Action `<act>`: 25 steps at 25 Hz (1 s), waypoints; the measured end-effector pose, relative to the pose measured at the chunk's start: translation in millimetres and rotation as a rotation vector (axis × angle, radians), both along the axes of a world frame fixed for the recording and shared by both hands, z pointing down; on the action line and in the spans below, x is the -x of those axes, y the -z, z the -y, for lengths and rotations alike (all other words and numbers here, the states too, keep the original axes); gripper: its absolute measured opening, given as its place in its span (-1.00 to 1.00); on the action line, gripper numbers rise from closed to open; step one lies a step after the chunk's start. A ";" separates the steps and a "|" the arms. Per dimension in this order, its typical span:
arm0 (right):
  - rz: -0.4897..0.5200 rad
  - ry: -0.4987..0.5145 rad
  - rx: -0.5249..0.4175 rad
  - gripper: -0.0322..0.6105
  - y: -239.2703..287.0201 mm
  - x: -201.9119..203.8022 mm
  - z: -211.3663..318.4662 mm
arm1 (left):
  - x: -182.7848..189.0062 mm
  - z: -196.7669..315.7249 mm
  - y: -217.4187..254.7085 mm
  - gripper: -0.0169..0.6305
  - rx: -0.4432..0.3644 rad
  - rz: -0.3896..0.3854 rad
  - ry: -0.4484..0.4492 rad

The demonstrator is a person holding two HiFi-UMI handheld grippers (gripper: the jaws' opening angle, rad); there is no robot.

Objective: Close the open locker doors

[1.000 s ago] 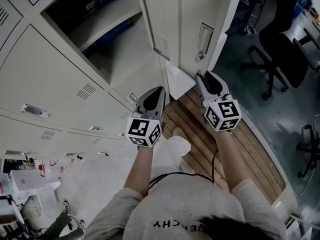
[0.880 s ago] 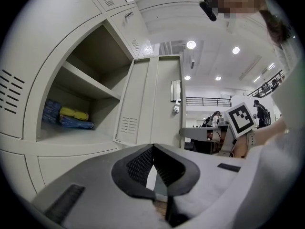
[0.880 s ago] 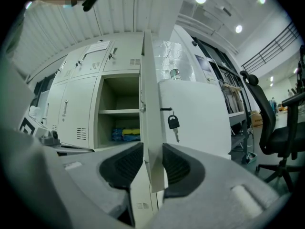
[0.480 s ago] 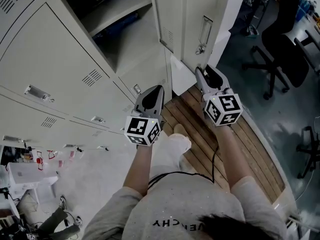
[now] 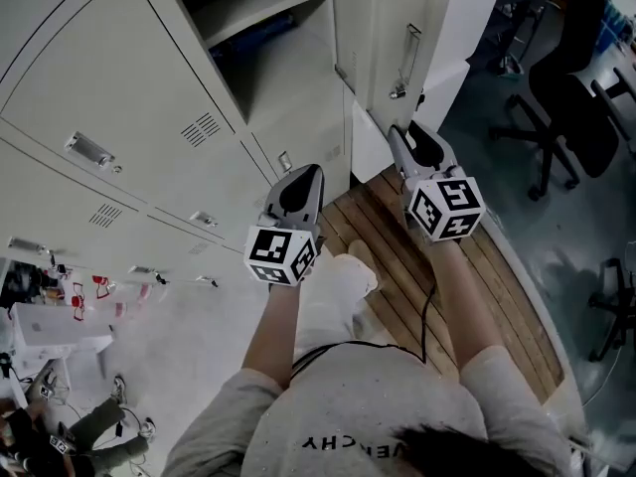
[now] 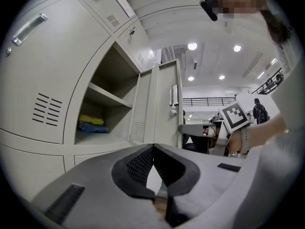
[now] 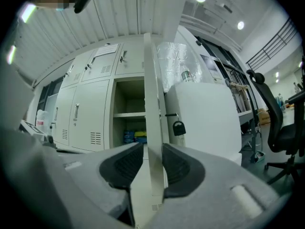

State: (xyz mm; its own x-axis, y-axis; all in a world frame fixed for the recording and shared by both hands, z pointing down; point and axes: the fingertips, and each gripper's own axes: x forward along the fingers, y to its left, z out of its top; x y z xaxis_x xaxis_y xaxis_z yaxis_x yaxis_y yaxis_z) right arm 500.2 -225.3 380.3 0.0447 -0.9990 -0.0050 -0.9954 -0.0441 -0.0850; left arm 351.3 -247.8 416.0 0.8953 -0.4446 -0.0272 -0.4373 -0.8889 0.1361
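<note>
R gripper (image 7: 152, 145): my jaws clamped on the edge of the open locker door (image 7: 152, 80), swung out from its compartment (image 7: 125, 99). L gripper (image 6: 152, 147): jaws together, nothing in them. Beyond, yellow & blue bundles (image 6: 93, 124) on the compartment's lower shelf.

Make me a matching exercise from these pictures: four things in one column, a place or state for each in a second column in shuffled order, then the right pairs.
Things:
1. left gripper
2. right gripper
3. yellow and blue bundles
4. office chair

Places or states:
A. on the floor, at the right of the head view
B. fingers together, nothing between them
C. fingers closed on the edge of the open locker door
D. inside the open locker, under its shelf

Pairs: 1-B, 2-C, 3-D, 4-A
</note>
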 end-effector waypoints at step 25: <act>-0.066 0.185 0.010 -0.49 -3.0 106.5 51.7 | 68.0 71.0 15.4 -0.95 0.004 -0.011 0.136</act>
